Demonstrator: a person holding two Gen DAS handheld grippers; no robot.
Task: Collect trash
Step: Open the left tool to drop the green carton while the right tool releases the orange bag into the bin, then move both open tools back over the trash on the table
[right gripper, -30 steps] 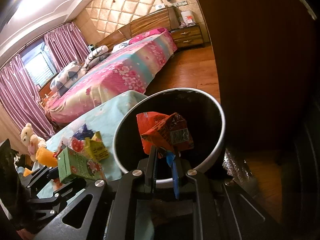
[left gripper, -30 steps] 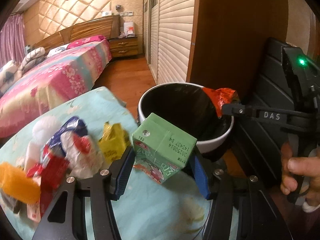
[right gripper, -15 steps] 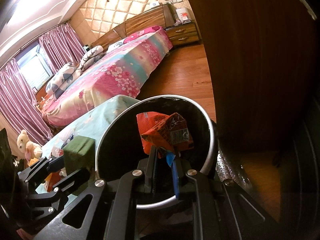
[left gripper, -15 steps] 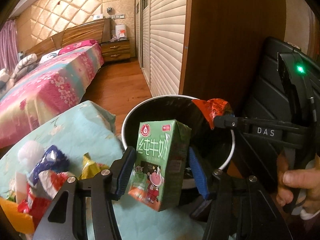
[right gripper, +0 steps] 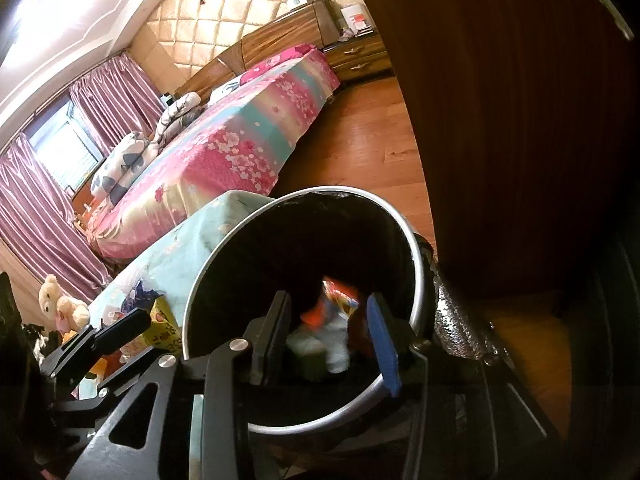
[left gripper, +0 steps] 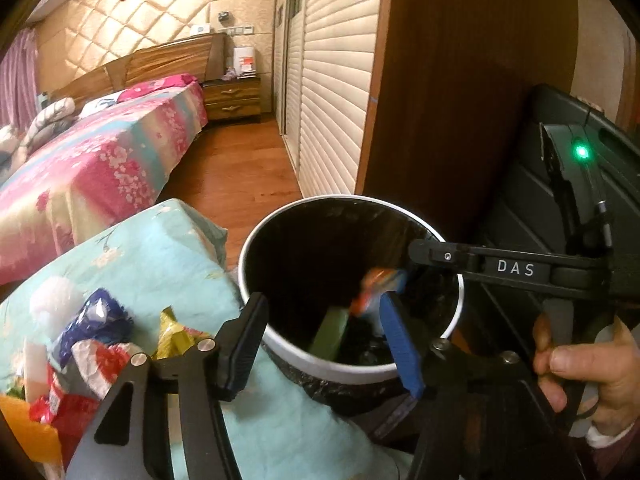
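Observation:
A white-rimmed bin with a black liner (left gripper: 456, 322) stands beside the table; it also shows in the right wrist view (right gripper: 416, 280). My left gripper (left gripper: 324, 338) is open and empty over the bin's near rim. The green milk carton (left gripper: 330, 332) lies inside the bin. My right gripper (right gripper: 332, 334) is open over the bin, and its arm (left gripper: 516, 268) reaches in from the right. The orange wrapper (right gripper: 338, 304) is blurred, falling inside the bin (left gripper: 376, 290).
More wrappers lie on the light blue tablecloth (left gripper: 160, 256) at left: a blue and white one (left gripper: 94, 320), a yellow one (left gripper: 176, 336), a red one (left gripper: 60, 408). A dark wardrobe (left gripper: 460, 92) stands behind the bin. A bed (left gripper: 88, 168) lies beyond.
Both grippers opened. The green carton dropped from the left gripper into the bin, and the orange wrapper left the right gripper and is falling in.

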